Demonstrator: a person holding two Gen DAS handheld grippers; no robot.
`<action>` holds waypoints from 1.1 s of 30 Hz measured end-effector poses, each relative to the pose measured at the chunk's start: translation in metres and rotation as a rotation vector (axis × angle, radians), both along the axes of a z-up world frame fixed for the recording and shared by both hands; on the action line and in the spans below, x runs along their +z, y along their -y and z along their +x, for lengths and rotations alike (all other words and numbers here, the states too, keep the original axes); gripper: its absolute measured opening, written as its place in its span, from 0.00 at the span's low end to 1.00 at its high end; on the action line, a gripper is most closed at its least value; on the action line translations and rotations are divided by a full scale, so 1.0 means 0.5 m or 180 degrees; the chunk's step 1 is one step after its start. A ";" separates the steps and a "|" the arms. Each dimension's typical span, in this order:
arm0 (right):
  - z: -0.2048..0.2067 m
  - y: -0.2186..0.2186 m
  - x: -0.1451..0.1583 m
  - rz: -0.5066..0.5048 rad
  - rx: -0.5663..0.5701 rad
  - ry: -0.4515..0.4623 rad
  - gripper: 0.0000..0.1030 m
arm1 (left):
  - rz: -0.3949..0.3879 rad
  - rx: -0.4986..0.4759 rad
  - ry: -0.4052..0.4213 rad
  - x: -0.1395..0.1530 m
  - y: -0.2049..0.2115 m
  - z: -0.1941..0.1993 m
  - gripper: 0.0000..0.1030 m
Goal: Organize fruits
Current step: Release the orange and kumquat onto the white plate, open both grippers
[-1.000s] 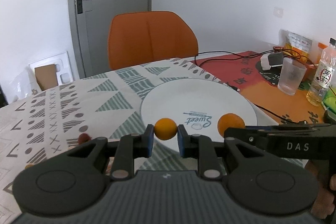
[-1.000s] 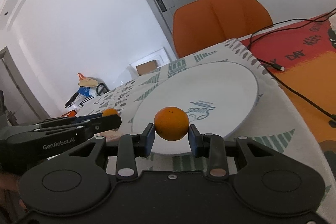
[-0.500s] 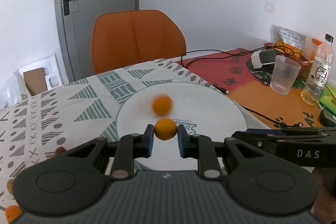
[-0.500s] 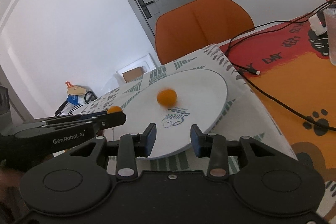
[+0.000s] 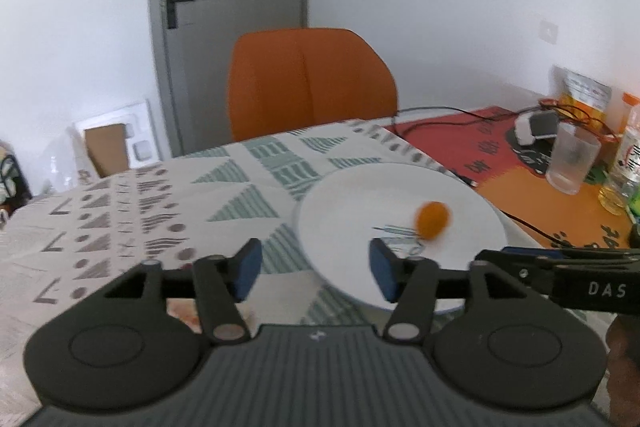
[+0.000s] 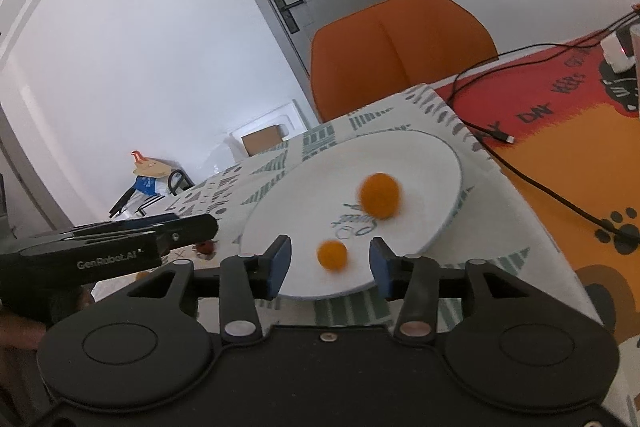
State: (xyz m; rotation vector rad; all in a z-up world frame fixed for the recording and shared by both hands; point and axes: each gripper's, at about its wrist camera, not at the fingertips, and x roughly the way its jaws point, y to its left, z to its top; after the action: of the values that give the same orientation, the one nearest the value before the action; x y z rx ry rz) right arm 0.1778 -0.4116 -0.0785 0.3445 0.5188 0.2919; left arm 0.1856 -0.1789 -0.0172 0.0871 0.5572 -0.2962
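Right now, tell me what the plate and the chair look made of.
Plate: likely glazed ceramic, white and glossy with a thin blue rim line, though melamine is possible. Chair: orange upholstery, matte with a centre seam, probably fabric or faux leather; blur leaves it open.

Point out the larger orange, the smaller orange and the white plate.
larger orange (image 6: 379,195): right wrist view, middle of its blurred body.
smaller orange (image 6: 332,255): right wrist view, its centre.
white plate (image 6: 436,163): right wrist view, bare surface near the far rim.
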 end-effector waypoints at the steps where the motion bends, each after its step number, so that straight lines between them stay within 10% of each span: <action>1: -0.002 -0.005 0.002 -0.0014 0.0007 0.0011 0.47 | 0.0001 0.0020 0.0009 0.002 -0.007 -0.003 0.61; 17: -0.035 -0.078 0.041 -0.0137 -0.0009 0.0226 1.00 | -0.0087 0.0429 0.0131 0.036 -0.132 -0.076 0.88; 33: -0.037 -0.183 0.049 -0.0206 0.0267 0.0192 1.00 | -0.0145 0.0833 0.0136 0.035 -0.265 -0.124 0.90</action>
State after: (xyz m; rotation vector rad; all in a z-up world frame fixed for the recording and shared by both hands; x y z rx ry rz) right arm 0.1590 -0.3200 -0.0541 0.2506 0.4830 0.3647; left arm 0.1237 -0.0463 0.0001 -0.0239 0.5126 -0.0521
